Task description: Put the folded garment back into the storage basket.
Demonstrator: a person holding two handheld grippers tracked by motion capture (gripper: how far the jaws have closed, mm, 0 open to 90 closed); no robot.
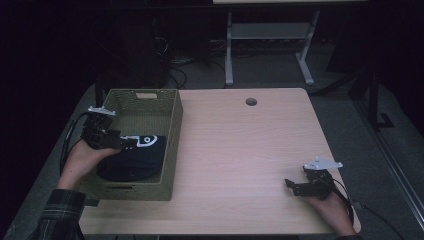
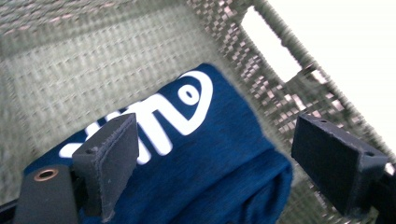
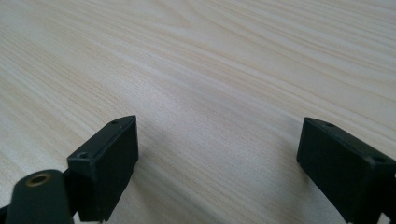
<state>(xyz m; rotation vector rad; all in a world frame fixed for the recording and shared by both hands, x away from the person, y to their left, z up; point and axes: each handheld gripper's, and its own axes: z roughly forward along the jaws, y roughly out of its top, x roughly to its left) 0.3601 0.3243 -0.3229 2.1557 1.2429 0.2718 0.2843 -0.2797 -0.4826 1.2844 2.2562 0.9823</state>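
The folded dark blue shirt (image 1: 131,161) lies in my green woven basket (image 1: 174,131) at the counter's left edge; both tongs, left (image 1: 131,142) and right (image 1: 289,184), gape wide, holding nothing, so I think I'm done.

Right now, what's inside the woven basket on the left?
A folded dark blue garment with white lettering lies in the woven basket, filling its near half. The left gripper hangs open above it. The far half shows bare woven floor. Anything under the garment is covered.
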